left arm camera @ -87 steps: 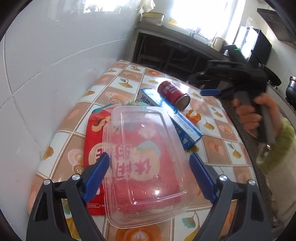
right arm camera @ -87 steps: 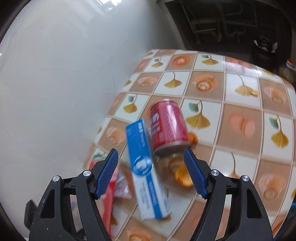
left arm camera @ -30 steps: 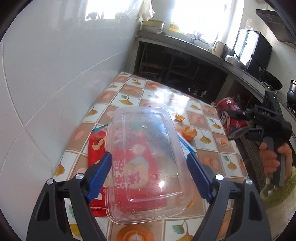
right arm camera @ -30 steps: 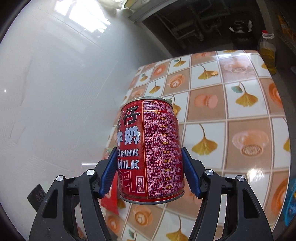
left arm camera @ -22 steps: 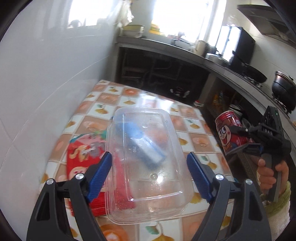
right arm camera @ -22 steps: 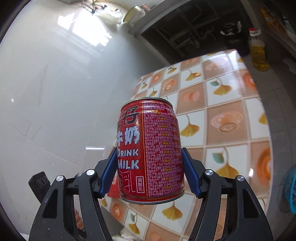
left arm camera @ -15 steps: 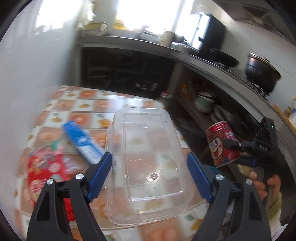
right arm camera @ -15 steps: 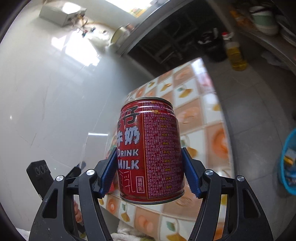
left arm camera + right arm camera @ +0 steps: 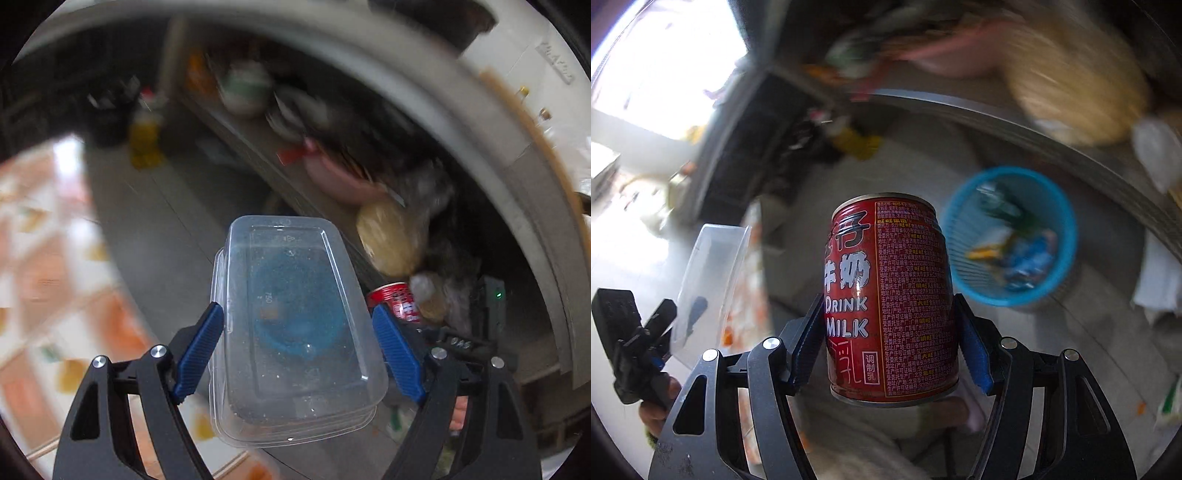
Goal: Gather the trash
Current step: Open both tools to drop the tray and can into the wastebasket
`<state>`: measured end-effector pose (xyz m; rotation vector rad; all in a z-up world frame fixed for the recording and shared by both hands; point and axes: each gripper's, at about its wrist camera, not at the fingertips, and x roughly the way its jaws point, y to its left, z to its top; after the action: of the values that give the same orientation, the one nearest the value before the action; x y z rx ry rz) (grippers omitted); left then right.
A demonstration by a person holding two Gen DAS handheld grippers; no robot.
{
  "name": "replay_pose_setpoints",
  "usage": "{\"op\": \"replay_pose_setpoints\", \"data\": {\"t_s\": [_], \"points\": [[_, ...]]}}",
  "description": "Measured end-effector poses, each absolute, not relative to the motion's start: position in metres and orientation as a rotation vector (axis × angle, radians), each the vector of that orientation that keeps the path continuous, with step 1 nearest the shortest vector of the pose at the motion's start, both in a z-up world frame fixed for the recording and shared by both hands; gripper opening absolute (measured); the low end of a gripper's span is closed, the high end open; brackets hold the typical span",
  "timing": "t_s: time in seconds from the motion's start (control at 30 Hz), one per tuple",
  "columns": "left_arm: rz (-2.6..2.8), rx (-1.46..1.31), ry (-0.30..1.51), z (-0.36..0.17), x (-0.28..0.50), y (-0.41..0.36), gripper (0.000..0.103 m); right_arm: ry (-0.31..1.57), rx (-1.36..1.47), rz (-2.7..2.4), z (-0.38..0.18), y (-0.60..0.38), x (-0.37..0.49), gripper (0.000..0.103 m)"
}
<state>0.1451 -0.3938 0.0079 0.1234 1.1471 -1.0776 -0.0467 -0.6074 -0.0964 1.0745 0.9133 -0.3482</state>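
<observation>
My left gripper [image 9: 297, 347] is shut on a clear plastic food container [image 9: 295, 325] and holds it in the air over the floor. A blue waste basket shows blurred through the container's bottom. My right gripper [image 9: 892, 339] is shut on a red milk drink can [image 9: 890, 299], held upright. In the right wrist view the blue waste basket [image 9: 1067, 258] with several scraps inside stands on the floor, beyond and right of the can. The can [image 9: 397, 301] also shows in the left wrist view, right of the container. The container [image 9: 713, 273] shows at left in the right wrist view.
The tiled table [image 9: 44, 280] lies at the left edge of the left wrist view. A low shelf [image 9: 295, 170] with bowls, a pink basin and bags runs behind the basket. A yellow oil bottle [image 9: 146, 140] stands on the grey floor. The background is motion blurred.
Both grippers have swung away from the tiled table toward the floor and shelf, each keeping its load. The blue waste basket has come into view.
</observation>
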Motion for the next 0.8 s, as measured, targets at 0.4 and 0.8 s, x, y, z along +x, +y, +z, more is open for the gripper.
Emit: {"op": "replay_pose_setpoints", "data": {"t_s": [0.4, 0.8], "points": [[-1.036, 0.355, 1.383, -0.124, 0.144, -0.536, 0.082, 0.985, 1.386, -0.534, -0.228, -0.659, -0.048, 0.063], [-1.090, 0.267, 1.325, -0.111, 0.143, -0.551, 0.089, 0.991, 1.306, -0.666, -0.245, -0.663, -0.033, 0.075]]}}
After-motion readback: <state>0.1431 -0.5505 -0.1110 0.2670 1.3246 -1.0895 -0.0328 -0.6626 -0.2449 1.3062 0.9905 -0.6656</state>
